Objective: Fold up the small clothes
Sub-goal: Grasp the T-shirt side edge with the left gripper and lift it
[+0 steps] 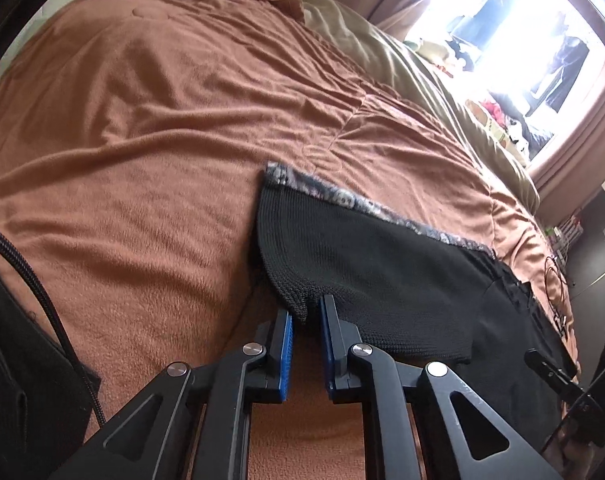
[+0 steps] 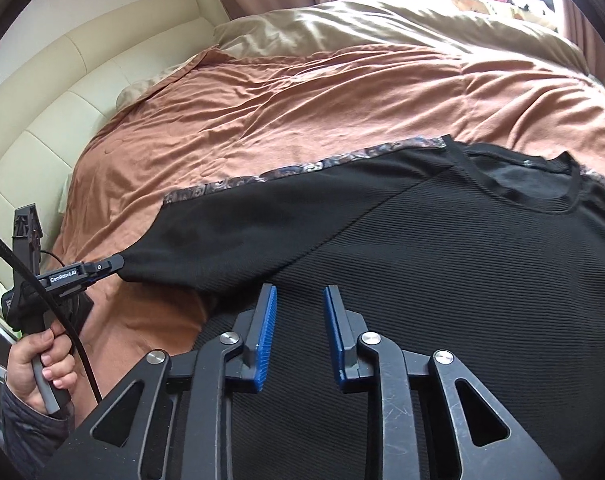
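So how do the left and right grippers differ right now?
The left gripper is pinched on the sleeve tip; the right gripper is open, nothing between its pads. The left gripper sits at the top's outer edge beside the blanket; the right gripper hovers over the top's body. Both have blue pads and point down at the top.
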A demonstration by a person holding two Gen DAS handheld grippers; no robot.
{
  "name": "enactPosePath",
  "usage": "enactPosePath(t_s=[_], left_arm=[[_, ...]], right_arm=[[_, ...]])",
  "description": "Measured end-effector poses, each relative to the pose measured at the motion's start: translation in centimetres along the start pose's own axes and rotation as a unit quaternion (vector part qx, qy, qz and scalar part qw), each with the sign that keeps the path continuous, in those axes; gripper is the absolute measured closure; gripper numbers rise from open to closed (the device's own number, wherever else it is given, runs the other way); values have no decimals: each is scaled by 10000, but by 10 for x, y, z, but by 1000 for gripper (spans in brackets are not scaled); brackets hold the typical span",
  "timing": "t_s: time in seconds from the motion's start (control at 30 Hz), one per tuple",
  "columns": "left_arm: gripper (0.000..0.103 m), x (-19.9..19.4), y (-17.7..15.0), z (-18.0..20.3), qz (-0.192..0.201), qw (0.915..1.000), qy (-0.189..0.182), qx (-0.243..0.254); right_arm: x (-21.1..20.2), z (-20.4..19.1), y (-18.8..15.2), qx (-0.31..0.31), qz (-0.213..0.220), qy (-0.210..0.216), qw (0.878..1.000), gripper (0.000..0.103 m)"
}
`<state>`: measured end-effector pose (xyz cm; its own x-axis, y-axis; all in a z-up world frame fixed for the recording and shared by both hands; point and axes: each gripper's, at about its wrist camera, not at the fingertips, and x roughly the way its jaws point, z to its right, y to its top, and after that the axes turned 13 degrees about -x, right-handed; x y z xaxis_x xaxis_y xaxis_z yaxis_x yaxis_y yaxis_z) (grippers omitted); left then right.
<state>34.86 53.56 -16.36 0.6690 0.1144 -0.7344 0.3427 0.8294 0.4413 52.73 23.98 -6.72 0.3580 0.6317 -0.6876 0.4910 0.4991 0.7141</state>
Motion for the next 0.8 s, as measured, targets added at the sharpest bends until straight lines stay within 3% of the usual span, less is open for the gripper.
enactPosePath(t_s=[0.33, 0.53, 0.67, 0.8], left_arm=[[90, -28, 27, 56, 388, 9970, -479, 466], [91, -34, 28, 75, 497, 9947, -605, 671], [91, -36, 25, 84, 466, 9940, -640, 759], [91, -41, 23, 95, 456, 9927, -718, 850]], right_arm=[[66, 18, 18, 812, -162, 718, 9940, 86], [110, 16, 7, 1347, -436, 1290, 9815, 90], [132, 12, 0, 1469, -563, 1543, 9754, 90], [126, 13, 9, 1405, -607, 1649, 9744, 90]])
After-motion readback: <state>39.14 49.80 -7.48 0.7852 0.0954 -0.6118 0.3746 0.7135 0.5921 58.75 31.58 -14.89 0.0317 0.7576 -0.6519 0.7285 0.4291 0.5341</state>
